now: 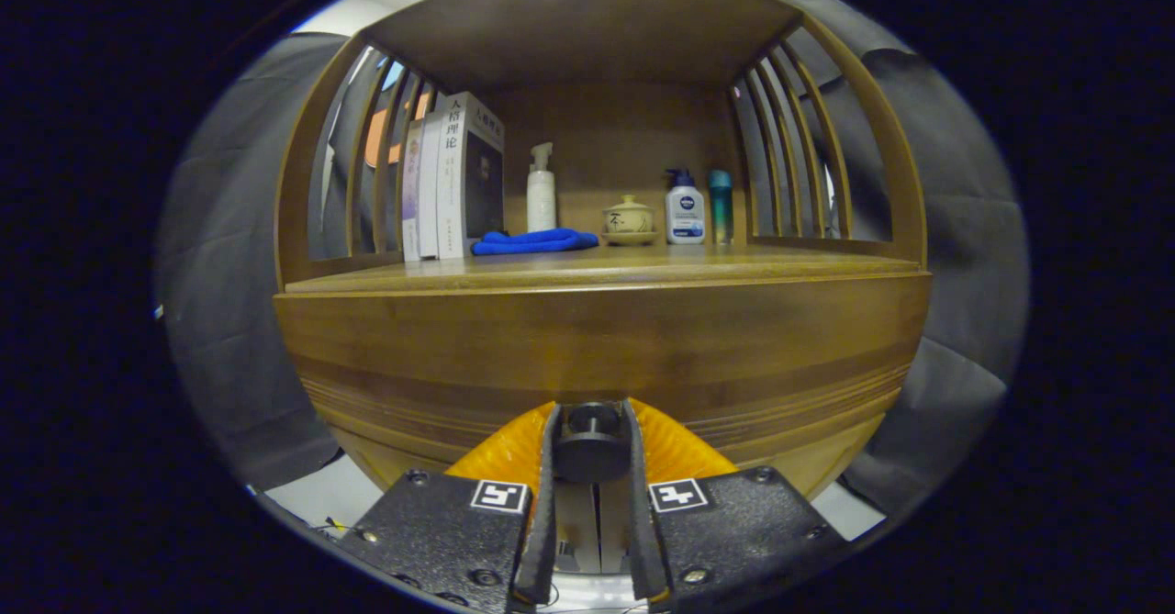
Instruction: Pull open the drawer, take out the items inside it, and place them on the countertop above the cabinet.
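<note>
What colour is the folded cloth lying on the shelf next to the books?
Bright blue. The cloth shows clearly in the gripper view, lying between the books and the little lidded pot.

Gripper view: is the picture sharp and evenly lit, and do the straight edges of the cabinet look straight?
Gripper view: fisheye bends the countertop edge and drawer front into curves; light is soft, dimmer under the top board, without strong glare; the books and blue cloth are fairly sharp; the gripper, jaws closed on the dark drawer knob, looks slightly soft.
</note>
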Motion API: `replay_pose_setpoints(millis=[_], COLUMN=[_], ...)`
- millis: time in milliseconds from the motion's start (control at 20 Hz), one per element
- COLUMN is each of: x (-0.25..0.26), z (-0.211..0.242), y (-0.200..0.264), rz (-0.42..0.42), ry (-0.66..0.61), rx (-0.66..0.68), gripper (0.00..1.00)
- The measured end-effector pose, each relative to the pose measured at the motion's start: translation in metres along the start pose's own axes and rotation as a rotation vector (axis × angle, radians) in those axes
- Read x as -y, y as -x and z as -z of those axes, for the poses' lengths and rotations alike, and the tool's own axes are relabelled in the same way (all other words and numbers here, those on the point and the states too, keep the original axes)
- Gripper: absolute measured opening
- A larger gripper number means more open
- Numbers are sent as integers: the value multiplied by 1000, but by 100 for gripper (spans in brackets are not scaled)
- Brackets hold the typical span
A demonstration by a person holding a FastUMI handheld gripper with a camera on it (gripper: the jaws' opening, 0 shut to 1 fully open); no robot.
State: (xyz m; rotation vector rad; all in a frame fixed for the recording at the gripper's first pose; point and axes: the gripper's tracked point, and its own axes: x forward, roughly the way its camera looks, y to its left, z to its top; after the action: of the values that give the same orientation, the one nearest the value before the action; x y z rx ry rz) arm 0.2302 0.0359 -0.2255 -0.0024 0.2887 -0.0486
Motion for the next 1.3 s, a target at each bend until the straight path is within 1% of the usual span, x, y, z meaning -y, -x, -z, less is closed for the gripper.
replay_pose_setpoints(millis=[150, 350, 750, 1000, 1150, 1300], x=[-1, -3, -1, -2, -3, -1], z=[3, 8, 21, 38, 44, 50], y=[12, 35, 93, 126, 145, 163], rz=[0, -1, -17, -22, -31, -56], ry=[18, -1, 10, 2, 12, 14], rx=[3, -7, -20, -44, -40, -43], gripper=[32, 32, 32, 31, 31, 31])
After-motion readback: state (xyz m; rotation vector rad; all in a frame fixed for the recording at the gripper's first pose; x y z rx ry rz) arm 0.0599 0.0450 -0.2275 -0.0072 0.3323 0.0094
